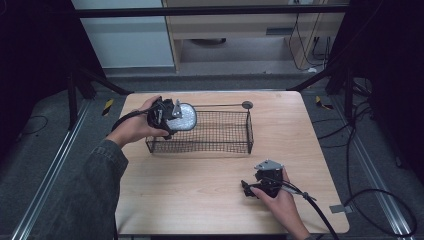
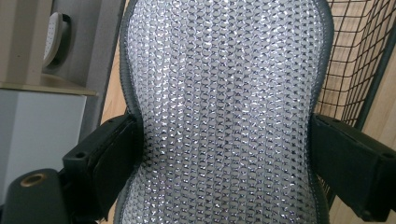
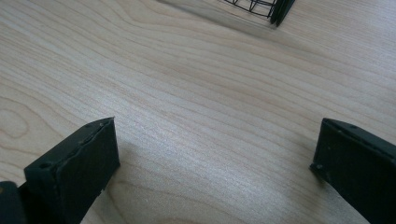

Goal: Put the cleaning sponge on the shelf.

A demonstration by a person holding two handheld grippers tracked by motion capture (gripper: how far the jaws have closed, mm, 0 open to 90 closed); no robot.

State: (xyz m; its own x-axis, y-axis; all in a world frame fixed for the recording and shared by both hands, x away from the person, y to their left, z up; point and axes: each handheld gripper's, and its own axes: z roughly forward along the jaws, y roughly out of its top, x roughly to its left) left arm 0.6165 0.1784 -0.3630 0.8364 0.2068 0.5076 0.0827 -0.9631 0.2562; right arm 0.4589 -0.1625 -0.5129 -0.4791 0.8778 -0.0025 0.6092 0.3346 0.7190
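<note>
Left gripper (image 1: pixel 172 116) pinched silver mesh scrubber pad (image 1: pixel 183 117) at narrow waist, jaws pressing both sides; pad held above left end of black wire basket (image 1: pixel 235 134), likely for dropping in. Basket interior looked bare. Right gripper (image 1: pixel 252 189) spread wide, holding nothing, resting low on wooden table (image 1: pixel 200 200), apparently idle.

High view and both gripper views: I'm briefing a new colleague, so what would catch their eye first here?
First, the glittering silver mesh pad, clamped at its waist by the left claw over the left end of the black wire basket. Then the right claw, jaws wide apart, resting low on the bare wooden table near the front right.
</note>
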